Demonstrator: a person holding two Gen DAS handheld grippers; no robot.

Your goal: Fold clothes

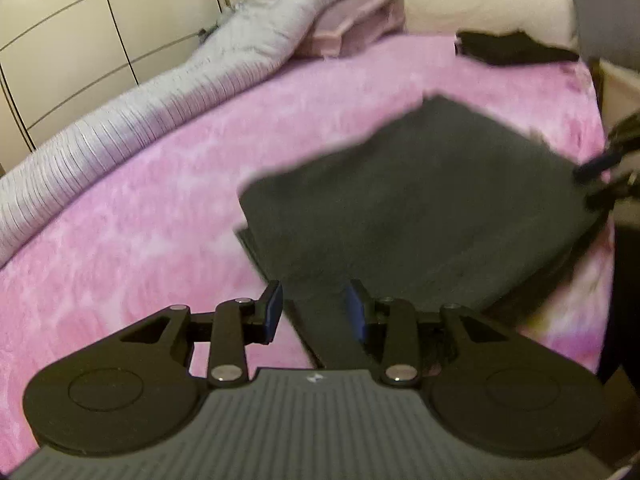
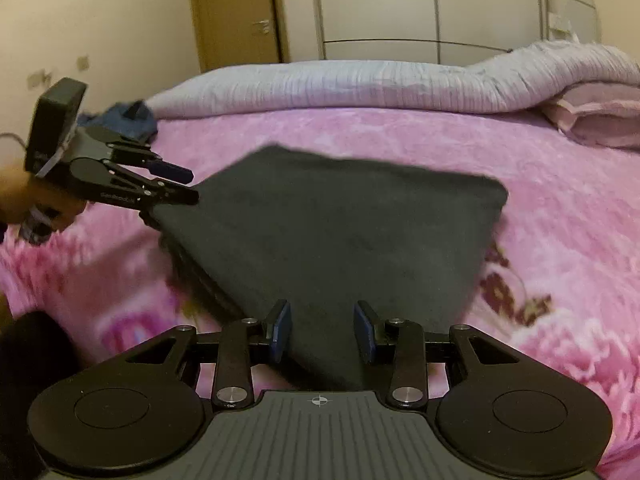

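Observation:
A dark grey folded garment point(image 1: 420, 200) lies on the pink bed cover point(image 1: 160, 200); it also shows in the right wrist view point(image 2: 340, 232). My left gripper point(image 1: 314, 312) is open, its blue pads astride the garment's near edge. In the right wrist view the left gripper point(image 2: 180, 186) shows at the garment's left corner with its jaws apart. My right gripper point(image 2: 322, 330) is open over the garment's near corner. In the left wrist view the right gripper point(image 1: 600, 176) shows at the garment's right edge.
A rolled grey-lilac quilt point(image 1: 160, 96) lies along the far side of the bed, also in the right wrist view point(image 2: 360, 84). A pink pillow point(image 1: 352, 28) and a black garment point(image 1: 512, 46) lie near the head. Blue clothes point(image 2: 124, 122) lie at the bed's corner.

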